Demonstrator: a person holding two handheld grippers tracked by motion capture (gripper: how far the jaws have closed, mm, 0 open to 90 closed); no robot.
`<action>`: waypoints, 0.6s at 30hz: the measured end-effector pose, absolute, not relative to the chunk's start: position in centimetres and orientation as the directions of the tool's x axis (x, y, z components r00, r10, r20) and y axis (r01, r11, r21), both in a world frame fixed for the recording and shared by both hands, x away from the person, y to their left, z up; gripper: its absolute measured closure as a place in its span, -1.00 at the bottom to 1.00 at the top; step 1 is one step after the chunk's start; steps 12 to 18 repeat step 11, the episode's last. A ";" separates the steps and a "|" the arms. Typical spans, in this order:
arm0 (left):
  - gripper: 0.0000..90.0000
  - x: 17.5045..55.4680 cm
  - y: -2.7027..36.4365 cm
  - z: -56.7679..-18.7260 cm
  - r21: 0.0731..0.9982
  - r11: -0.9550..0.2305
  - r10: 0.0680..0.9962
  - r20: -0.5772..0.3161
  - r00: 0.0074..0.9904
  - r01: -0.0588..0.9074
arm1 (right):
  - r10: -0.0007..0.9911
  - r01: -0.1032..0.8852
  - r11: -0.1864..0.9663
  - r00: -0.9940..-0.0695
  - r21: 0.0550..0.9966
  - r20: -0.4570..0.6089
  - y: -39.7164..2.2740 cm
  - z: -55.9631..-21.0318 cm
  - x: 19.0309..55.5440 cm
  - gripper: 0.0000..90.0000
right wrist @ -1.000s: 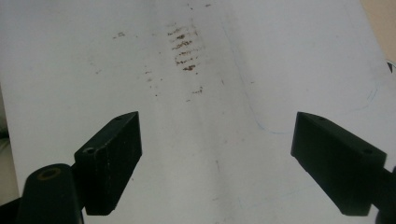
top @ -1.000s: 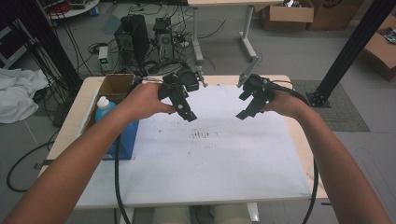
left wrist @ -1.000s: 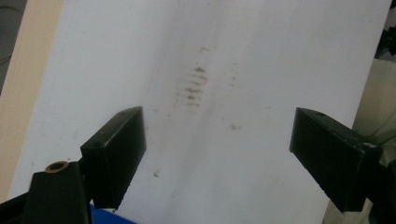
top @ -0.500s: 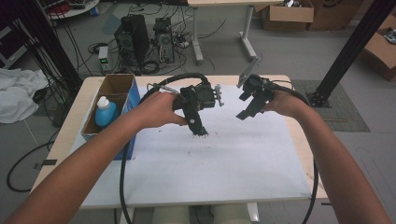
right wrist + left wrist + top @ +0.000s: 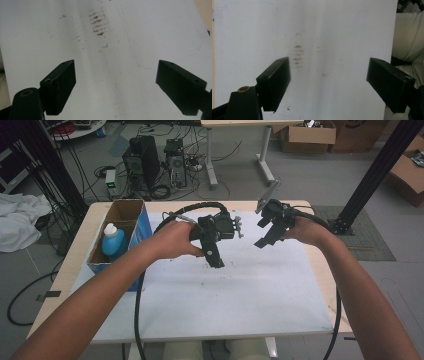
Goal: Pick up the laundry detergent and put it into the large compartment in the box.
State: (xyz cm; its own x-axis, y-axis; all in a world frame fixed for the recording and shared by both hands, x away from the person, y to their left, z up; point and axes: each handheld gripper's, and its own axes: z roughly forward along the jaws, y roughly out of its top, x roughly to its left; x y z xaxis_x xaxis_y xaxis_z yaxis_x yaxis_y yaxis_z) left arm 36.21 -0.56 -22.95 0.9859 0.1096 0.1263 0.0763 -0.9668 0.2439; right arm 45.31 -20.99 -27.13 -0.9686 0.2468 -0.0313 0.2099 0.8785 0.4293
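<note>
A white sheet (image 5: 240, 290) covers most of the table, with faint brown smudges (image 5: 297, 53) near its middle. My left gripper (image 5: 215, 254) hangs above the sheet's centre, its black jaws pointing down toward the near side. In the left gripper view the left gripper (image 5: 328, 68) stands open, nothing between its jaws. My right gripper (image 5: 263, 232) hovers over the far right part of the sheet, apart from the left one. Seen along its own jaws, the right gripper (image 5: 116, 68) is open and empty, with the brown smudges (image 5: 97, 23) ahead of it.
An open box (image 5: 125, 212) with a blue side stands at the table's left edge and holds a blue bottle (image 5: 113, 242) with a white cap. Black cables (image 5: 140, 295) trail from both grippers. A black frame post (image 5: 370, 175) rises beyond the far right corner.
My left gripper has moved right, from beside the box to over the sheet's centre, and its cable looped up behind it. The right gripper has barely shifted.
</note>
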 end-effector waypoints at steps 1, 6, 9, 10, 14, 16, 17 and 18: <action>-0.55 36.2 -0.5 -22.9 0.246 -0.966 0.114 0.126 0.985 0.080 | 0.244 0.208 0.879 -0.969 0.428 -0.032 -21.0 -27.1 45.3 -0.64; -0.55 36.4 -0.2 -22.9 0.248 -0.966 0.112 0.134 0.985 0.076 | 0.245 0.210 0.881 -0.969 0.423 -0.029 -20.9 -27.2 45.3 -0.64; -0.55 36.5 0.0 -22.9 0.252 -0.964 0.118 0.131 0.984 0.082 | 0.241 0.207 0.883 -0.970 0.422 -0.030 -20.7 -27.3 45.2 -0.64; -0.55 36.4 0.0 -23.0 0.258 -0.961 0.131 0.124 0.984 0.096 | 0.241 0.207 0.883 -0.970 0.421 -0.029 -20.7 -27.3 45.2 -0.64; -0.55 36.4 0.1 -23.0 0.255 -0.962 0.130 0.121 0.984 0.096 | 0.240 0.207 0.884 -0.970 0.419 -0.029 -20.7 -27.3 45.1 -0.64; -0.55 36.4 0.1 -23.0 0.255 -0.962 0.130 0.121 0.984 0.096 | 0.240 0.207 0.884 -0.970 0.419 -0.029 -20.7 -27.3 45.1 -0.64; -0.55 36.4 0.1 -23.0 0.255 -0.962 0.130 0.121 0.984 0.096 | 0.240 0.207 0.884 -0.970 0.419 -0.029 -20.7 -27.3 45.1 -0.64; -0.55 36.4 0.1 -23.0 0.255 -0.962 0.130 0.121 0.984 0.096 | 0.240 0.207 0.884 -0.970 0.419 -0.029 -20.7 -27.3 45.1 -0.64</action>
